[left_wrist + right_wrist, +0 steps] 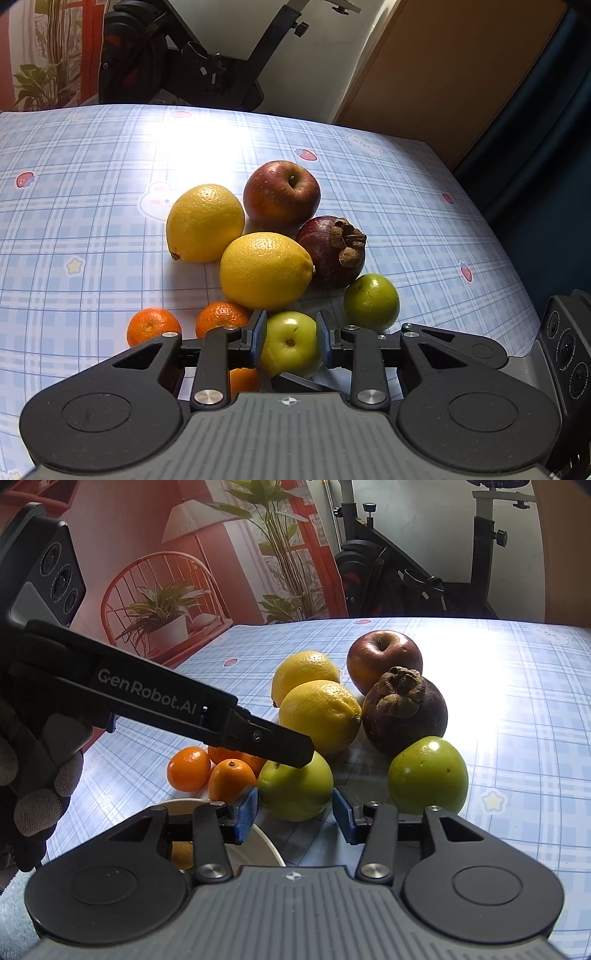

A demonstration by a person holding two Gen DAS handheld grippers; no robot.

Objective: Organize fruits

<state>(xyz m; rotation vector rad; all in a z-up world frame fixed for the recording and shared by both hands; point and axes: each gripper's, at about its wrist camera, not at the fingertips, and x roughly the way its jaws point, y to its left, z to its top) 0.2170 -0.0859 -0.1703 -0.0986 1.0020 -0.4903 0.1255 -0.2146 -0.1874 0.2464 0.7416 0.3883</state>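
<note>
My left gripper [290,338] is shut on a small green fruit [290,354] that rests on the table, one blue pad on each side of it. In the right wrist view one of its black fingers [273,742] lies over that green fruit [295,794]. My right gripper [295,816] stands open just in front of the same fruit, and its pads do not touch it. A second green fruit [428,775] sits to the right. Behind them lie two lemons [264,271], a mangosteen [328,251] and a red apple [281,194]. Three small oranges [188,768] cluster at the left.
A white bowl [258,845] with something yellowish in it sits under my right gripper's left finger. A gloved hand [37,794] holds the left gripper at the left edge. The checked tablecloth [74,221] spreads left and behind. An exercise bike [207,66] stands beyond the table.
</note>
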